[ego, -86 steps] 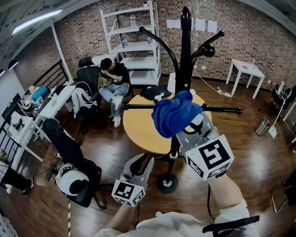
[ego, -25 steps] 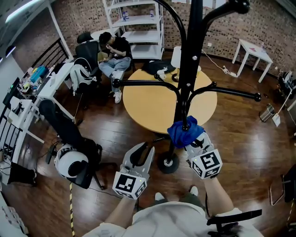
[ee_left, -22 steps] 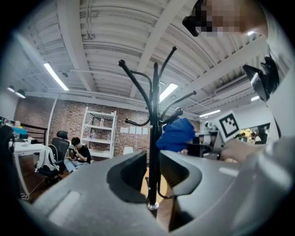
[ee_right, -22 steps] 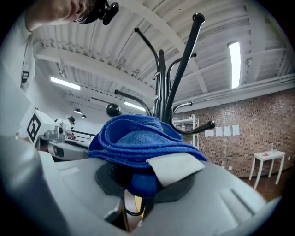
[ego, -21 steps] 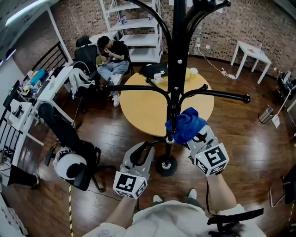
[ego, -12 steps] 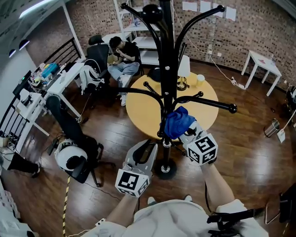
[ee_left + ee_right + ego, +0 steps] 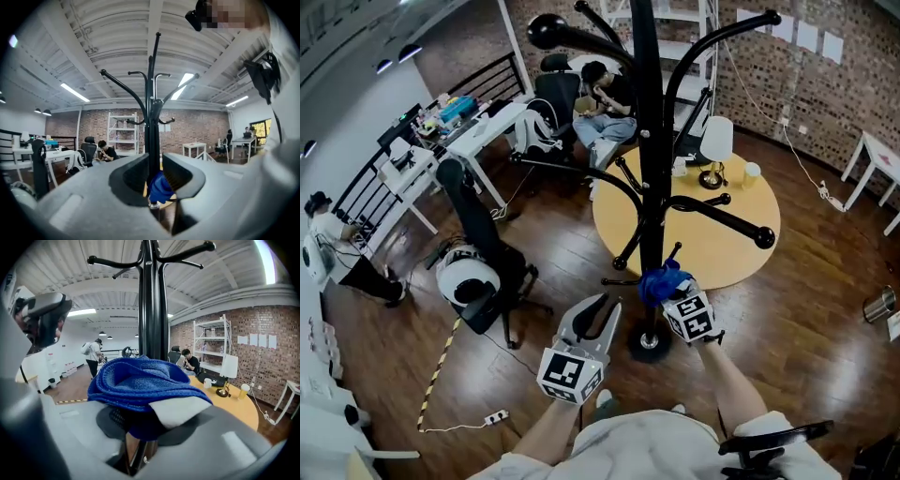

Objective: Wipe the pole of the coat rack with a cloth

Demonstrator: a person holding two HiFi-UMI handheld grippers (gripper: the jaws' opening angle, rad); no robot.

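Note:
The black coat rack pole (image 7: 648, 169) rises from its round base (image 7: 650, 343) on the wood floor. A blue cloth (image 7: 660, 281) is pressed against the pole low down, just above the base. My right gripper (image 7: 673, 292) is shut on the cloth. In the right gripper view the cloth (image 7: 138, 381) is bunched over the jaws, with the pole (image 7: 152, 310) directly behind it. My left gripper (image 7: 591, 319) hangs open to the left of the base, holding nothing. The left gripper view shows the pole (image 7: 152, 117) and the cloth (image 7: 161, 187) beyond the gap between the jaws.
A round yellow table (image 7: 722, 248) with a lamp and cups stands just behind the rack. The rack's lower arms (image 7: 717, 217) jut out at knee height. A black office chair (image 7: 480, 274) stands to the left. One person sits at the back (image 7: 607, 98); another is at far left (image 7: 328, 253).
My right gripper has slid the cloth down the pole, from the height of the side arms to just above the base. The left gripper has stayed open beside the base.

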